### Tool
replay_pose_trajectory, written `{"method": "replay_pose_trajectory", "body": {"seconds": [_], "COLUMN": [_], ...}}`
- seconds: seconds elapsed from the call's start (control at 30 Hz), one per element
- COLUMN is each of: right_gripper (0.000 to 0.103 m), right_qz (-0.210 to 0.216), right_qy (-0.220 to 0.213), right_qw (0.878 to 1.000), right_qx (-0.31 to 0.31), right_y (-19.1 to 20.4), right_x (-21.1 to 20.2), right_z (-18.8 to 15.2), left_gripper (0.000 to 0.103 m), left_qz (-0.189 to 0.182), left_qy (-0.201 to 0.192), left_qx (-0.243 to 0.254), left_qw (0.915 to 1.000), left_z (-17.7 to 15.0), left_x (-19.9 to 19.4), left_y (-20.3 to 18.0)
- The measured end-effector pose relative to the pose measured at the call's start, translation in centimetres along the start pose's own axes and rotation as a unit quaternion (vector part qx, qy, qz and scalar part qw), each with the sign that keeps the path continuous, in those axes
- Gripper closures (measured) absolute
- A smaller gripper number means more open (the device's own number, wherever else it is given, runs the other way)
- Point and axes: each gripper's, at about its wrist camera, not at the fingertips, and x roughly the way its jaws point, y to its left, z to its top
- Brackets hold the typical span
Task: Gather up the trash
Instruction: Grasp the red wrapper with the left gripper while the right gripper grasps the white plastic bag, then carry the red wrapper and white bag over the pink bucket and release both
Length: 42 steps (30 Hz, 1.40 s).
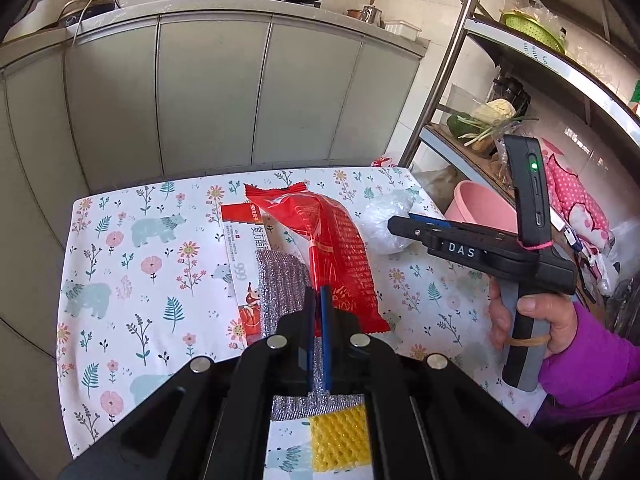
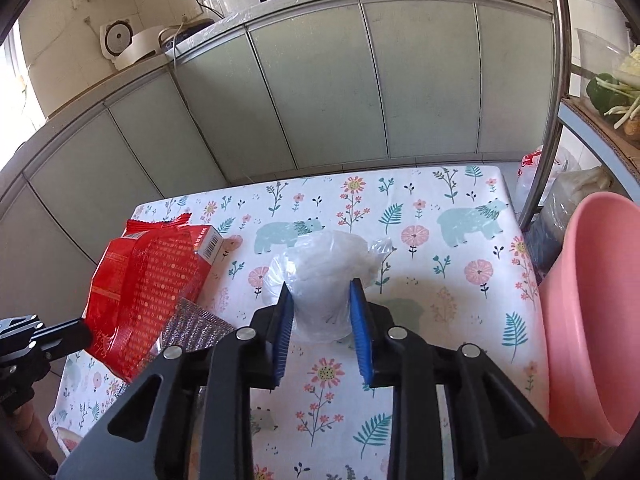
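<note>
A red snack wrapper [image 1: 336, 252] lies across a red-and-white medicine box [image 1: 244, 248] and a silver scouring cloth [image 1: 280, 280] on the floral table [image 1: 132, 280]. My left gripper [image 1: 318, 296] is shut on the wrapper's near end. A crumpled clear plastic bag [image 2: 324, 276] sits mid-table. My right gripper [image 2: 322, 300] is open, its blue pads [image 2: 360, 312] on either side of the bag. The right gripper also shows in the left wrist view [image 1: 404, 222], beside the bag [image 1: 386, 220]. The wrapper [image 2: 144, 284] and my left gripper's tip [image 2: 76, 332] show at the left of the right wrist view.
A pink plastic basin [image 2: 592, 304] stands just off the table's right edge. A metal rack [image 1: 460, 60] with vegetables stands at the right. A yellow foam net [image 1: 338, 440] lies under my left gripper. Grey cabinets [image 1: 208, 92] lie beyond the far edge.
</note>
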Motion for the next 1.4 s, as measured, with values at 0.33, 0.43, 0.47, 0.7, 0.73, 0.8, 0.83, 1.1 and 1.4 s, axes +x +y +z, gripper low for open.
{"method": "replay_pose_trajectory", "body": {"seconds": [0.33,0.43,0.47,0.7,0.73,0.8,0.83,1.1,1.4], "right_gripper": [0.075,0.075,0.075,0.075,0.075,0.075,0.075,0.075,0.075], "right_qz": [-0.013,-0.027,-0.031,-0.063,-0.068,-0.08,-0.088,-0.148,-0.183], "right_qy": [-0.078,-0.101,-0.107,-0.147,-0.153,-0.162,-0.167,-0.188,-0.187], "right_qw": [0.997,0.994,0.994,0.986,0.985,0.982,0.98,0.966,0.957], "right_qx": [0.005,0.011,0.013,0.045,0.049,0.057,0.061,0.098,0.123], "right_y": [-0.8,-1.5,-1.7,-5.3,-5.8,-6.9,-7.6,-12.5,-16.4], "right_x": [-7.2,-9.1,-9.6,-13.7,-14.3,-15.4,-15.9,-18.8,-19.6], "right_z": [-0.2,-0.3,-0.4,-1.0,-1.1,-1.4,-1.6,-2.6,-3.7], "left_gripper": [0.101,0.101,0.101,0.101,0.101,0.101,0.101,0.101,0.101], "left_qz": [-0.004,-0.009,-0.011,-0.03,-0.034,-0.042,-0.046,-0.076,-0.098], "left_qy": [-0.038,-0.053,-0.057,-0.085,-0.089,-0.093,-0.095,-0.1,-0.089], "left_qx": [0.004,0.013,0.017,0.046,0.051,0.059,0.064,0.109,0.145], "left_qw": [0.9992,0.9985,0.9982,0.9949,0.9941,0.9929,0.9923,0.9861,0.9806], "left_z": [1.7,2.6,2.9,4.9,5.1,5.7,5.9,7.5,8.2], "left_x": [-1.9,-2.4,-2.6,-3.1,-3.0,-2.8,-2.7,-0.5,3.0], "left_y": [-2.3,-3.7,-4.1,-8.4,-9.1,-10.4,-11.0,-17.0,-22.1]}}
